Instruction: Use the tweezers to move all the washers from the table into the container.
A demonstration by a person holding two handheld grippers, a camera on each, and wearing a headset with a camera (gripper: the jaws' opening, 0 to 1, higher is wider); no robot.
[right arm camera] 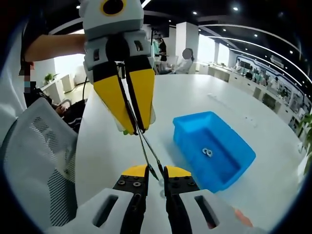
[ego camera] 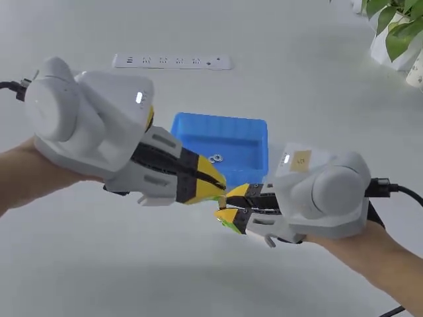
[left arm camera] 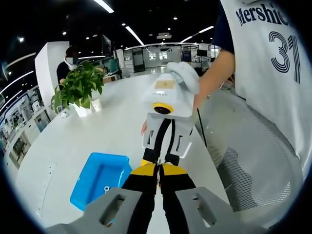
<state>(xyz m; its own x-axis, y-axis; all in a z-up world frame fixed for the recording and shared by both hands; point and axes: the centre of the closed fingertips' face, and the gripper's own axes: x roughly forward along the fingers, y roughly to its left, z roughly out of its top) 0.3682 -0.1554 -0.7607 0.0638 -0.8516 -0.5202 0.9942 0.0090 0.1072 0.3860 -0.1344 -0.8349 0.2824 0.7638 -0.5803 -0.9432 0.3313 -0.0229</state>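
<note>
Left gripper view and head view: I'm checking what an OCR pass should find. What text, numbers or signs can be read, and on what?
"Mershi", cut by the frame edge: on the person's white jersey.
"31": on the same jersey.
Markings on the power strip: too small to read.
Print on the tan sticker on the right gripper: blurred.
</note>
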